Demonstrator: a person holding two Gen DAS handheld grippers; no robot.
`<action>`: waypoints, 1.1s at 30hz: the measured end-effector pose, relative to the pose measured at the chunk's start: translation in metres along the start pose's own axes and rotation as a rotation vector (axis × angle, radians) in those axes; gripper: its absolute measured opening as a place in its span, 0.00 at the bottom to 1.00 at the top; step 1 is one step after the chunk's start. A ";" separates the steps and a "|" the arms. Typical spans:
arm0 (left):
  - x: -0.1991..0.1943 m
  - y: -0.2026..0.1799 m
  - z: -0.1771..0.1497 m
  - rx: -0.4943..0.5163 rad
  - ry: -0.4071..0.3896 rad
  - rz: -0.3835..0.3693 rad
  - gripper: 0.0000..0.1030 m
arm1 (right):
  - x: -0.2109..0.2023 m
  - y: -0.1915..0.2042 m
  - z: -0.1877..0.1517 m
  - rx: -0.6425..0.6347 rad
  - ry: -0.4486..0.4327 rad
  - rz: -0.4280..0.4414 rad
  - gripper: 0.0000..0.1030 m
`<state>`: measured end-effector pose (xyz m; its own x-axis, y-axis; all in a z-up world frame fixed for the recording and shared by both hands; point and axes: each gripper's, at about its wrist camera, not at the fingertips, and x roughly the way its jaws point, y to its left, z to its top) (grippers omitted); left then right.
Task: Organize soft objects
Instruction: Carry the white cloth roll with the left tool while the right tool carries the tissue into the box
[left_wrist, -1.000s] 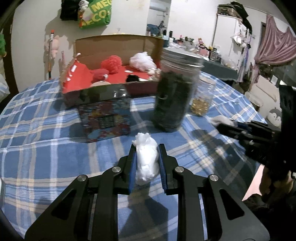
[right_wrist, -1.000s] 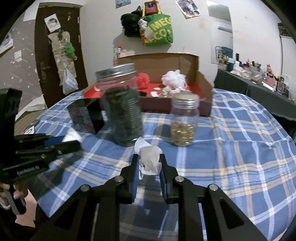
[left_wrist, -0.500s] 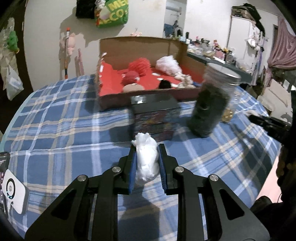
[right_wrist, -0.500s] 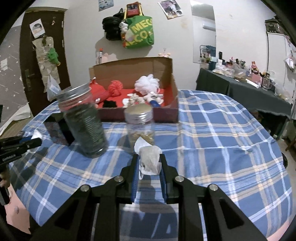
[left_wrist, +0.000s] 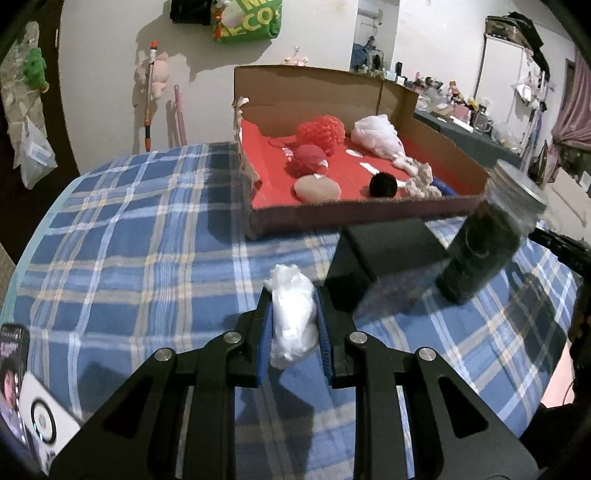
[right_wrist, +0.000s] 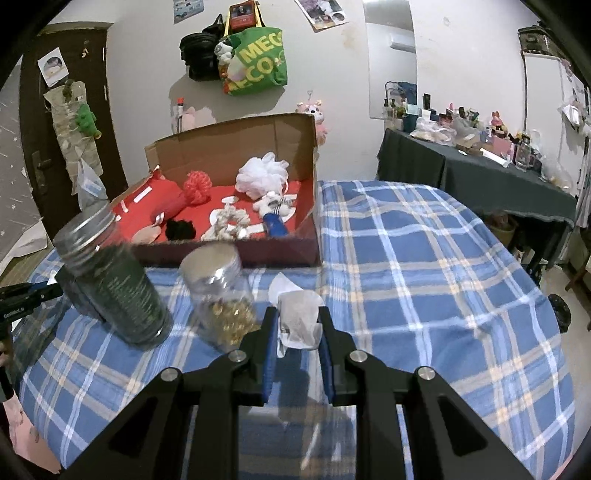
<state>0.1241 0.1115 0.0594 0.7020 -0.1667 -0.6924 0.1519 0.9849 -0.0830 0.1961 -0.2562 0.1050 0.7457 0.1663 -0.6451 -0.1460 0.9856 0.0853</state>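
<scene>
The plaid-covered surface (left_wrist: 110, 229) carries my cardboard box (left_wrist: 306, 88) (red-lined, soft toys inside) and a dark jar (right_wrist: 118, 284). My left tongs (left_wrist: 294, 314) grip a white plastic wad (left_wrist: 293, 325); my right tongs (right_wrist: 297, 325) grip a crumpled sachet (right_wrist: 299, 319), both above the cloth.

Left wrist view: camera sits behind and above its own fingers, angled down across the plaid-covered table (left_wrist: 122, 236), close to the cloth, facing the open cardboard box (left_wrist: 310, 92) from its left front corner.

Right wrist view: same mount, same downward tilt, facing the cardboard box (right_wrist: 236, 136) from the right front.

Shared field: the box and its contents, the dark jar (left_wrist: 480, 254) / (right_wrist: 118, 280), the green bag (left_wrist: 247, 18) / (right_wrist: 258, 59) on the wall.
</scene>
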 end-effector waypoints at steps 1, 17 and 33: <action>0.001 0.001 0.003 0.000 0.001 -0.008 0.20 | 0.001 -0.001 0.003 -0.002 -0.002 0.003 0.21; 0.026 -0.020 0.083 0.149 0.018 -0.167 0.20 | 0.037 0.005 0.076 -0.110 0.017 0.196 0.21; 0.138 -0.071 0.171 0.275 0.237 -0.245 0.20 | 0.153 0.076 0.162 -0.372 0.253 0.266 0.21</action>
<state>0.3292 0.0108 0.0922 0.4477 -0.3470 -0.8241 0.4960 0.8632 -0.0940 0.4038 -0.1507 0.1356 0.4779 0.3517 -0.8049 -0.5648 0.8249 0.0252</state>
